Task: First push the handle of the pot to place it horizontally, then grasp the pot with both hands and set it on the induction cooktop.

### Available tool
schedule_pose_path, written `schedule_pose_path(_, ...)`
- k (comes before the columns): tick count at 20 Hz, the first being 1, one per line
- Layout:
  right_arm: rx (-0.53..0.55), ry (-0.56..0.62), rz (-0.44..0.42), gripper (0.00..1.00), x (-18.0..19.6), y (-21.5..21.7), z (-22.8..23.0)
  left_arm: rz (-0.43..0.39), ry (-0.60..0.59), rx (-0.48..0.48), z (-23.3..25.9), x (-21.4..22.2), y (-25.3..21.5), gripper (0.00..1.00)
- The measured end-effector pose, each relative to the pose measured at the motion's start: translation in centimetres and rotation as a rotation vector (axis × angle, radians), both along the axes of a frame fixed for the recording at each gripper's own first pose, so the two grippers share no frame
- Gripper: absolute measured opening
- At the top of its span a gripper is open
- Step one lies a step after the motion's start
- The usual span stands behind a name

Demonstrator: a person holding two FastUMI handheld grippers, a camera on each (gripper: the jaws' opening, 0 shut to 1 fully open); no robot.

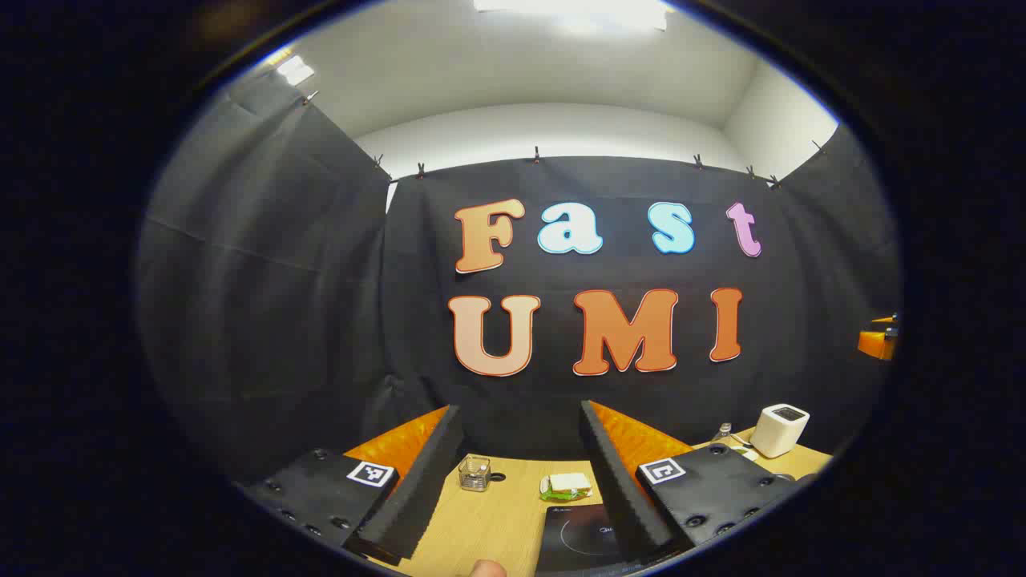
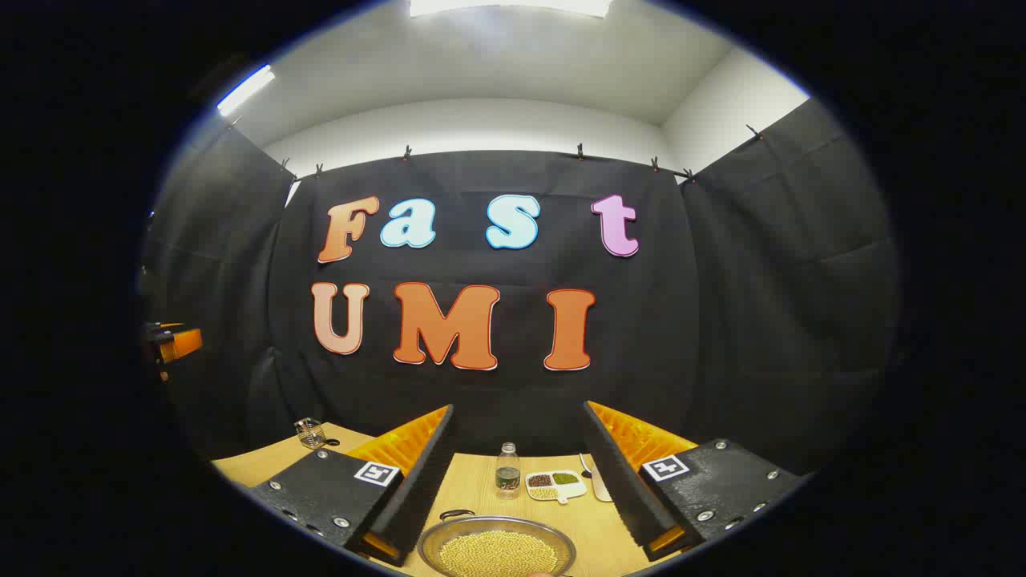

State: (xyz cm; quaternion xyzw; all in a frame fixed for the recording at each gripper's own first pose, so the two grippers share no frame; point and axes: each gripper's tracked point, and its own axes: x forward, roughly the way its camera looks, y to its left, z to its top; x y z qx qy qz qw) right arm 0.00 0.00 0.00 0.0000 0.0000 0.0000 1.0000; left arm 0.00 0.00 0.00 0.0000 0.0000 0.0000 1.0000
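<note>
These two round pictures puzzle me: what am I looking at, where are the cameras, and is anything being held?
No robot here: a person holds a two-finger grasping tool in each hand, and a camera rides on each, looking forward along its fingers.

In the left gripper view, the left tool stands open over a wooden table, holding nothing. Beyond it lie a dark induction cooktop, a small wire basket, a sponge and a white box.

In the right gripper view, the right tool is also open and empty. Below it sits a metal pot filled with pale beans, a handle at its far rim. Behind it stand a small bottle and a divided dish of beans.
</note>
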Motion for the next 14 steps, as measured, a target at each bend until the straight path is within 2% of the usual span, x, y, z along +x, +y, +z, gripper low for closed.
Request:
schedule_pose_path(5, -0.004, 0.005, 0.002, 0.95, 0.1, -0.1, -0.2, 0.008, 0.006, 0.002, 0.0, 0.0, 0.1, 0.98)
schedule_pose_path(14, -0.013, 0.014, 0.019, 0.95, -0.4, -0.3, -0.9, -0.026, -0.002, -0.006, 0.6, -0.8, -0.9, 0.99)
